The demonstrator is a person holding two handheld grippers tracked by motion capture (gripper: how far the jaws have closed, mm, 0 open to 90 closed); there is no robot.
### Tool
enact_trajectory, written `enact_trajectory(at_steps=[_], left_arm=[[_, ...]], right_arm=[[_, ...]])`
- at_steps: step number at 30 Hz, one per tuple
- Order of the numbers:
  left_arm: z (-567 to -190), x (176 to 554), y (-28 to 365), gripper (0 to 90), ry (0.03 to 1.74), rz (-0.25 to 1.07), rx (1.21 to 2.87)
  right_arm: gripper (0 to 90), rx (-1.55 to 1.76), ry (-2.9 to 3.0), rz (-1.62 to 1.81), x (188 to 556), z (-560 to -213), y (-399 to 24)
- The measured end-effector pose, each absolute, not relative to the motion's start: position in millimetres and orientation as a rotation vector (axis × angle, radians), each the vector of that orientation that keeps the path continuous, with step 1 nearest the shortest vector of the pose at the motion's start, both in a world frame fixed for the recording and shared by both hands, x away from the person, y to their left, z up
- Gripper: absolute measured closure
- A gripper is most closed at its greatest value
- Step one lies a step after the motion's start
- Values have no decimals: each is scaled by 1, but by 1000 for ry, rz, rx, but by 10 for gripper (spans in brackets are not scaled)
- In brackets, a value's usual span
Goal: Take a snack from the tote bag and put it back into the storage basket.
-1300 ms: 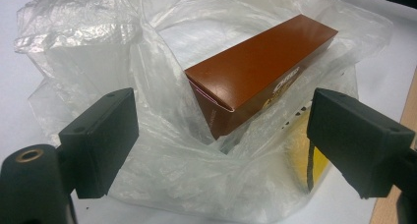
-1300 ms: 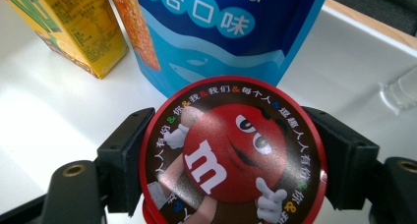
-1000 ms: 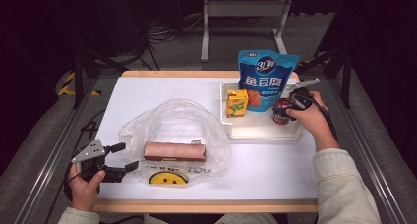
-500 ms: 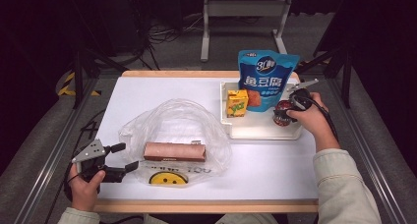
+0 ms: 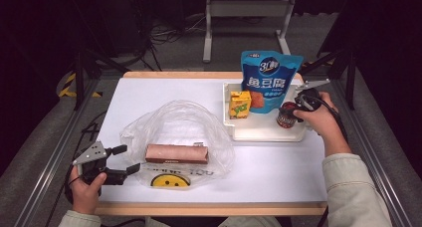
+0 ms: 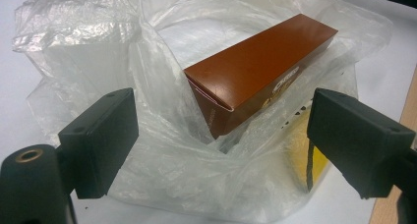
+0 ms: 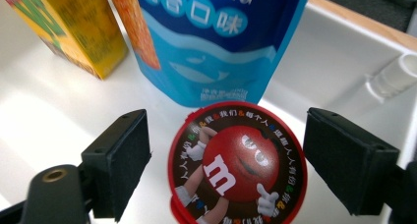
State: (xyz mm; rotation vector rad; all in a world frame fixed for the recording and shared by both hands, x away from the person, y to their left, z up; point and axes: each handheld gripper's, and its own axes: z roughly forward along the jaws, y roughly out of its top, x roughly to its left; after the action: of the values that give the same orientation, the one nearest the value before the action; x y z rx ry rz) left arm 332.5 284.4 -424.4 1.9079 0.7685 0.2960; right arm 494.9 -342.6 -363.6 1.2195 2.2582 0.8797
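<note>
A clear plastic bag [image 5: 174, 122] with a yellow smiley lies on the white table, and a long brown box [image 5: 176, 154] lies inside it. My left gripper [image 5: 128, 159] stands open at the bag's left end. In the left gripper view the brown box [image 6: 255, 76] lies beyond the gripper [image 6: 216, 140], inside the crumpled bag [image 6: 162, 150]. My right gripper [image 5: 291, 112] is at a red-lidded candy tub [image 5: 286, 116] in the white tray [image 5: 263, 133]. Its jaws have just been opening. The tub [image 7: 238, 162] stands between them with a gap on each side of the right gripper [image 7: 233, 155].
A tall blue snack pouch [image 5: 268, 80] and a yellow juice carton [image 5: 240, 105] stand in the tray behind the tub. Bare table lies in front of the tray and along the back left. A metal stand rises beyond the far edge.
</note>
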Motion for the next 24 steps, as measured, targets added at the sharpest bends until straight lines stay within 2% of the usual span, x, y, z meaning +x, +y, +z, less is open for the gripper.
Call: enact_trajectory(at_steps=[4,9,15,19,24], left_arm=[[-424,333,284,129,767,297,1909],[-424,332,284,129,767,299,1906],[-424,333,284,129,760,302,1909],[-424,333,284,128,760,302,1908],[-424,333,283,128,764,298,1906]], right_arm=[[289,1171,2250,895,487,-353,-343],[557,1113,2296,904,475,-340,-341],[813,1087,2376,894,464,-340,-337],[891,1073,2434,867,462,-345,-334],[900,1071,2474,827,461,-352,-332]])
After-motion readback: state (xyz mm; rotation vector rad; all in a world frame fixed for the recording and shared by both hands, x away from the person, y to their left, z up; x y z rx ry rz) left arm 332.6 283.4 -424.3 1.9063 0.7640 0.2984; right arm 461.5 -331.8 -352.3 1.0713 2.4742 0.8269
